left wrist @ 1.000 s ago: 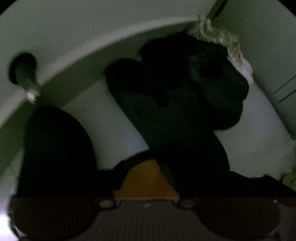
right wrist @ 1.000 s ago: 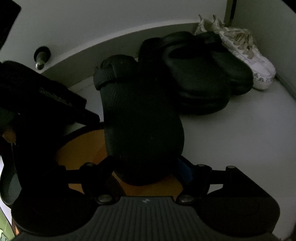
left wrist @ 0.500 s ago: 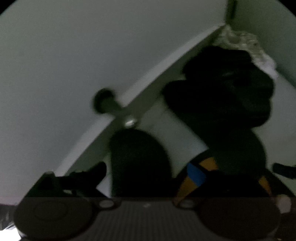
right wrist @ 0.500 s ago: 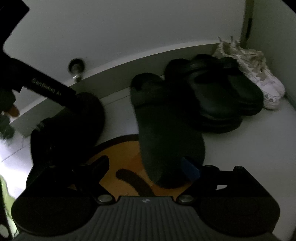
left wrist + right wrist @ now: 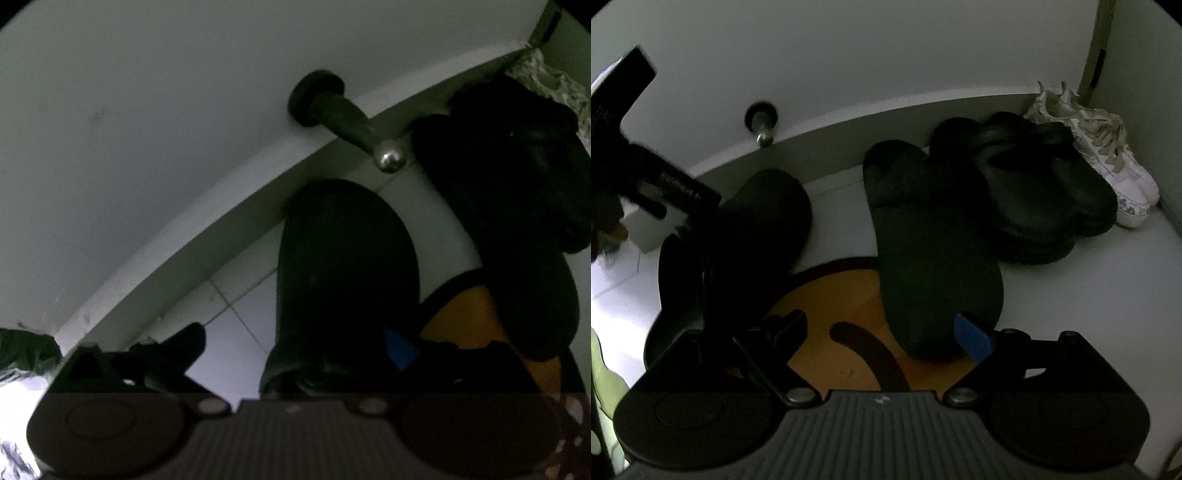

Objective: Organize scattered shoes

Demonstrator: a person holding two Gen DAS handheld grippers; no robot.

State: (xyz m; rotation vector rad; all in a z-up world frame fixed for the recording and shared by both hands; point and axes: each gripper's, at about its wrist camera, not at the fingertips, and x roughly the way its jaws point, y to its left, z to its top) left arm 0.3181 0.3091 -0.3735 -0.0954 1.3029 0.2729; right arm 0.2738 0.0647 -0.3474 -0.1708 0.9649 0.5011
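Pale floor (image 5: 1089, 295), orange mat (image 5: 842, 295), black slippers (image 5: 934, 258), white sneakers (image 5: 1108, 162)

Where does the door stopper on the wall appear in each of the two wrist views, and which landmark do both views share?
Left wrist view: the door stopper is large, above centre, its metal tip pointing down and right.
Right wrist view: the door stopper is small, in the upper left, just above the baseboard.
Shared landmark: the orange mat under the black slippers.
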